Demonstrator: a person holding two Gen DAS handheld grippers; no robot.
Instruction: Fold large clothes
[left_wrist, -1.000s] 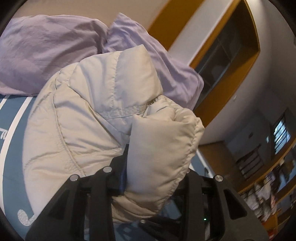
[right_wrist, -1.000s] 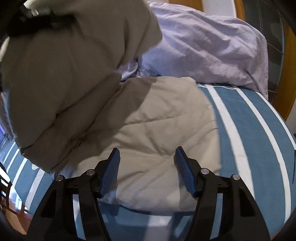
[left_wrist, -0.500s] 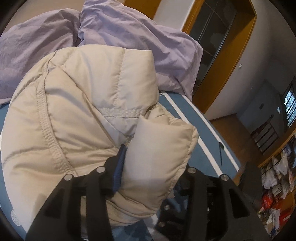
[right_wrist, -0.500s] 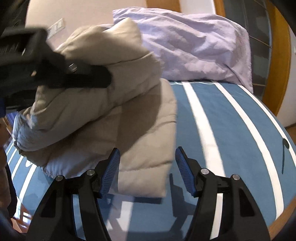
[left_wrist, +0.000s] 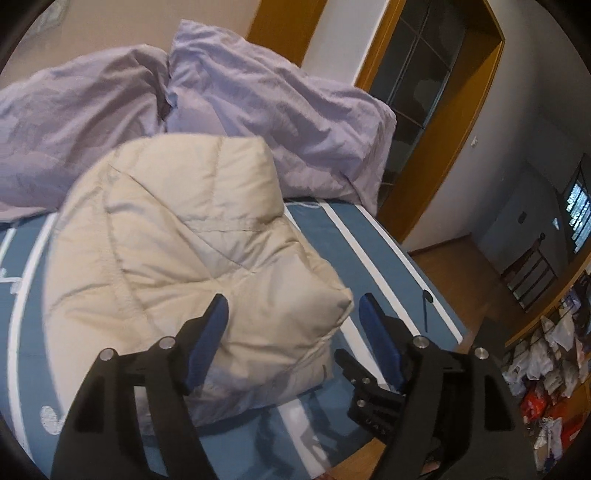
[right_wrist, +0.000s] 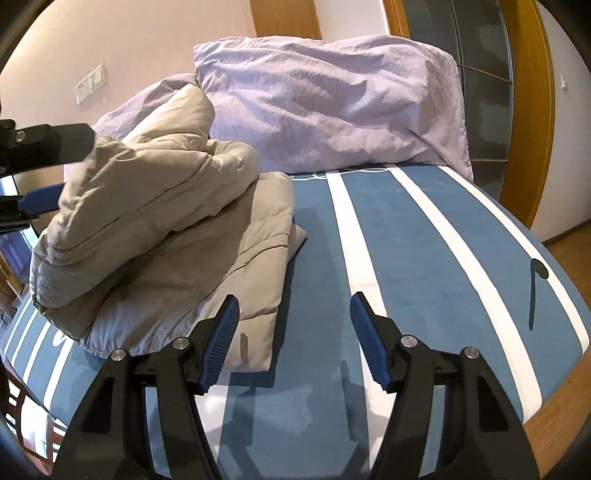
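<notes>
Jacket (left_wrist: 177, 258): beige, quilted, puffy, folded in a heap on your bed (right_wrist: 424, 258) just before the pillows (left_wrist: 288, 122) | left gripper (left_wrist: 291, 314): jaws just opened, corner between, unpressed | right gripper (right_wrist: 295, 317): open, empty.

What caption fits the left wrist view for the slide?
Left gripper, jaws just opened, lets go of the folded beige puffer jacket on the striped blue bed by two lilac pillows.

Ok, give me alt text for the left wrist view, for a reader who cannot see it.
A folded beige puffer jacket lies on a blue bedspread with white stripes, one corner sitting between the open blue pads of the left gripper, whose jaws have just been opening. Two lilac pillows lie behind it.
</notes>
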